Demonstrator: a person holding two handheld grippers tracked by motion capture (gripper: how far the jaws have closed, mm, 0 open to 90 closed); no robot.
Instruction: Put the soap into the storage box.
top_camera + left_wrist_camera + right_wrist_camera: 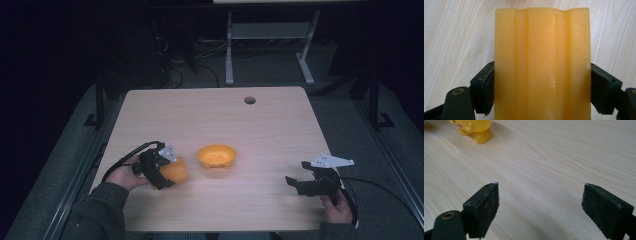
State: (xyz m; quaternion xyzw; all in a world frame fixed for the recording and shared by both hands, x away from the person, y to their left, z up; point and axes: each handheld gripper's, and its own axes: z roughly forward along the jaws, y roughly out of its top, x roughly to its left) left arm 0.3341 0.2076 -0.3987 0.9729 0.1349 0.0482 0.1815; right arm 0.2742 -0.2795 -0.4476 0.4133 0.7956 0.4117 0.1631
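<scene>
Ridged yellow bar clamped, left gripper

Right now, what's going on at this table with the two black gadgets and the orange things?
A person sits at a wooden table with a grasping tool in each hand. The left tool is clamped on an orange ridged block, its jaws pressing both sides. The right tool is open and holds nothing, low over bare tabletop. Between them, an orange bowl-like dish stands on little feet near the table's middle, untouched.
</scene>
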